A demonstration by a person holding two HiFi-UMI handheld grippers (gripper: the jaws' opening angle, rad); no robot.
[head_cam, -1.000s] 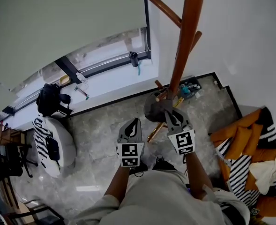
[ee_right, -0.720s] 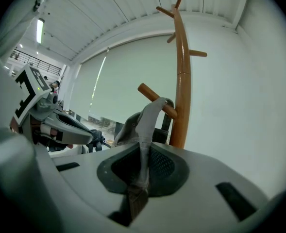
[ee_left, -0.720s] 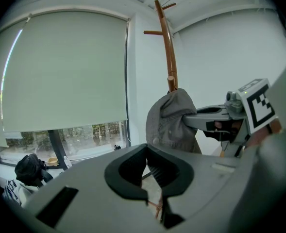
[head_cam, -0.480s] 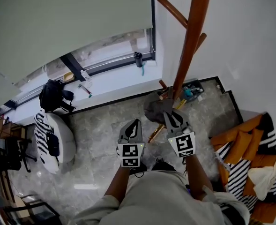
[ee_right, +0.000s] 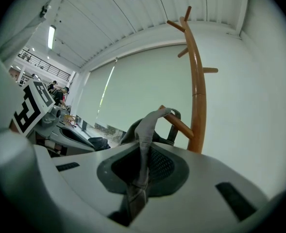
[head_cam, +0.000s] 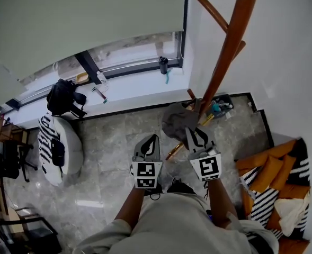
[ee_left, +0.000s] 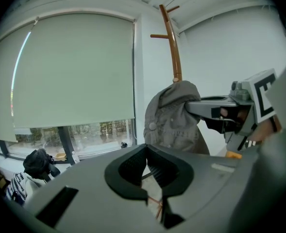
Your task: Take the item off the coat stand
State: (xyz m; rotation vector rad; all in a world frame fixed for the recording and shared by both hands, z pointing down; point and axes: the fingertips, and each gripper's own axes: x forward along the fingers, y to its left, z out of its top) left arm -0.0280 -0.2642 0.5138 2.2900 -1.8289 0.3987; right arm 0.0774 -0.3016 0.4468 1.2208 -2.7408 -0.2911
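Marble floor [head_cam: 113, 142], one coat stand [head_cam: 227, 57], one grey bag [head_cam: 174, 120], right claw [head_cam: 190, 129] clenched on its strap [ee_right: 143, 130], left claw [head_cam: 154, 137] closed empty.

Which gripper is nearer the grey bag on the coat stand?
Right. The right gripper clamps the bag by its strap; the left gripper is alongside, clear of it.

Soft, even daylight is admitted through the window [head_cam: 129, 53] at upper centre, a ceiling lamp [ee_right: 51, 37] is blown out, and both gripper views are bowed and darkened at their corners.
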